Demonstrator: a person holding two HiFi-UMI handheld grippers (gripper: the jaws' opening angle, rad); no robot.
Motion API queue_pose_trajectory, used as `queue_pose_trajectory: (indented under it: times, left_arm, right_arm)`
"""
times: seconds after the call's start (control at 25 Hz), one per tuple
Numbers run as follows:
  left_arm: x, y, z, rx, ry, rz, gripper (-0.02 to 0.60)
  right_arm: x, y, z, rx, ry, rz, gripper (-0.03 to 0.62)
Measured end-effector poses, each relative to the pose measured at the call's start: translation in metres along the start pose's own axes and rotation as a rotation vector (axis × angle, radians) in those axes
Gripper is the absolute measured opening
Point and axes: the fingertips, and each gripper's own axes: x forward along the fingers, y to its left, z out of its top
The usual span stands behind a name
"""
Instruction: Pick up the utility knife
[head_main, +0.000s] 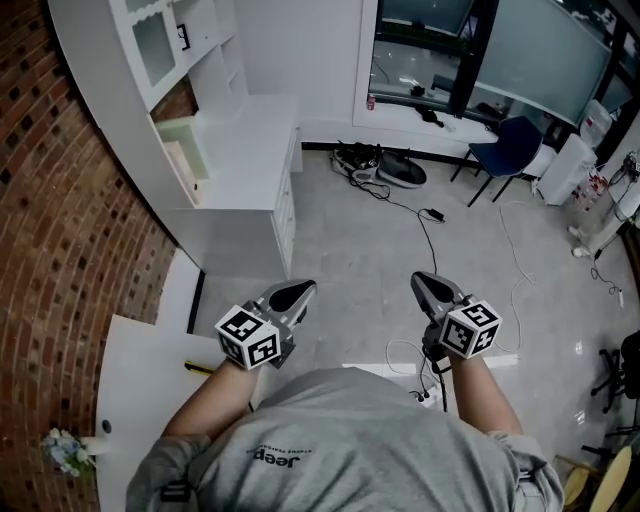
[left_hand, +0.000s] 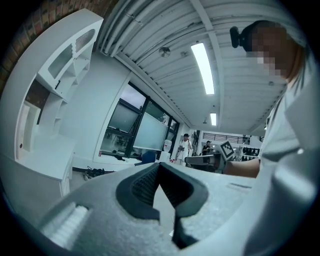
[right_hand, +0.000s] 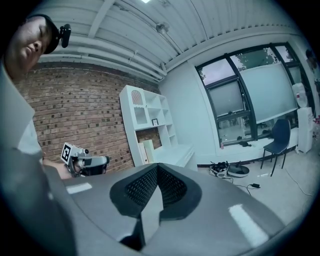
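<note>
Both grippers hang in front of my chest, above the grey floor, pointing forward. My left gripper (head_main: 302, 289) has its jaws pressed together with nothing between them, as the left gripper view also shows (left_hand: 159, 165). My right gripper (head_main: 422, 280) is likewise shut and empty (right_hand: 157, 166). Each gripper shows in the other's view: the right gripper (left_hand: 192, 160) and the left gripper (right_hand: 97, 161). A small yellow and dark item (head_main: 198, 368), possibly the utility knife, lies on the white table (head_main: 140, 370) just below my left hand, partly hidden by my arm.
A white desk with shelves (head_main: 240, 150) stands along the brick wall (head_main: 50, 200) at the left. Cables (head_main: 430, 215) and a blue chair (head_main: 510, 150) are on the floor ahead. A small bunch of flowers (head_main: 65, 450) sits at the table's near left corner.
</note>
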Motion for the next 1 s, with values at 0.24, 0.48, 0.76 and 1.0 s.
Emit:
queue_pose_trajectory:
  times: [0.24, 0.48, 0.76, 1.0]
  left_arm:
    - [0.003, -0.014, -0.007, 0.012, 0.035, -0.095, 0.158]
    - [-0.013, -0.01, -0.03, 0.206, 0.193, -0.11, 0.185]
    - [-0.067, 0.024, -0.055, 0.32, 0.354, -0.043, 0.186]
    - [-0.135, 0.066, -0.09, 0.388, 0.482, 0.051, 0.196]
  right_arm:
    - [-0.001, -0.001, -0.003, 0.007, 0.004, 0.008, 0.009]
    - [0.005, 0.004, -0.008, -0.012, 0.041, 0.051, 0.009]
    - [0.052, 0.041, -0.02, -0.052, 0.116, 0.174, 0.009]
    - [0.116, 0.101, -0.042, -0.105, 0.178, 0.324, 0.009]
